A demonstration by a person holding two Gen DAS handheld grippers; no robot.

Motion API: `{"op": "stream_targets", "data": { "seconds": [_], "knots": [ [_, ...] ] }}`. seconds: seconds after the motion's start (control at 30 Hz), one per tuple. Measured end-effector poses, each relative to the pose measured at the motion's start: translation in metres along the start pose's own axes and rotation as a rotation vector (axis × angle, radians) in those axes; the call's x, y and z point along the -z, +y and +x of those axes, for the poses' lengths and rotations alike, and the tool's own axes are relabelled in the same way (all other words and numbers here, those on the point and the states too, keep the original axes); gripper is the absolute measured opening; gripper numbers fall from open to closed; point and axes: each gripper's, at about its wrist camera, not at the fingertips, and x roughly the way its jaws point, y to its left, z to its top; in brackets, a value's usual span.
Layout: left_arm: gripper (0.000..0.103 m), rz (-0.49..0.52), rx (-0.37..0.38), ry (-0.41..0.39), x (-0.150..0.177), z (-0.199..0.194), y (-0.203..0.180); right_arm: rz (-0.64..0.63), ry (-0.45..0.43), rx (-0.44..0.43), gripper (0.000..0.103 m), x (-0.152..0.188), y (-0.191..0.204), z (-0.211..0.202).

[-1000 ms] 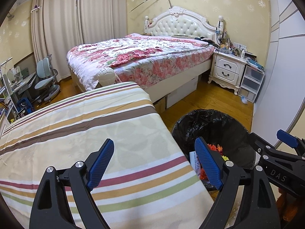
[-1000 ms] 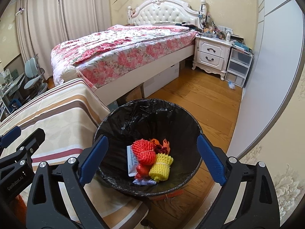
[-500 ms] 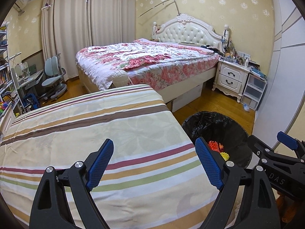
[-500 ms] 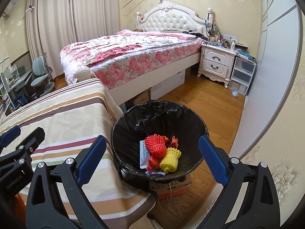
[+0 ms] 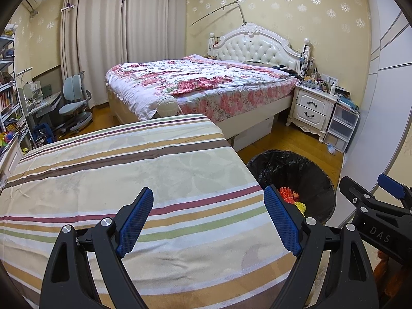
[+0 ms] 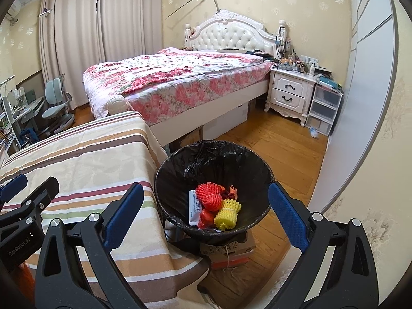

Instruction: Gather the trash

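Observation:
A round bin with a black liner (image 6: 213,154) stands on a cardboard box by the right edge of the striped table (image 6: 77,164). Inside lie a red foam net (image 6: 208,197), a yellow foam net (image 6: 228,213) and a white paper wrapper (image 6: 193,206). The bin also shows in the left wrist view (image 5: 291,170). My left gripper (image 5: 208,221) is open and empty above the striped cloth (image 5: 128,170). My right gripper (image 6: 206,216) is open and empty, held above and in front of the bin.
A bed with a floral cover (image 5: 200,87) stands behind the table. A white nightstand (image 6: 291,92) and plastic drawers (image 6: 324,108) are at the far right. A desk chair (image 5: 74,103) is at the far left. Wood floor (image 6: 283,144) lies beyond the bin.
Both grippers have pulled back and up from the bin. The bin looks smaller and farther, and more of the striped table is in view. Both stay open and empty.

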Motion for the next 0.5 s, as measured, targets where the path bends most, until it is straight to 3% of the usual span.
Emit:
{"op": "stream_targets", "data": {
  "seconds": [0.5],
  "knots": [
    [0.085,0.005,-0.005,-0.006,0.0054,-0.0036,-0.0012,-0.001,-0.004,0.003,0.095,0.002,-0.0016,-0.0022]
  ]
}}
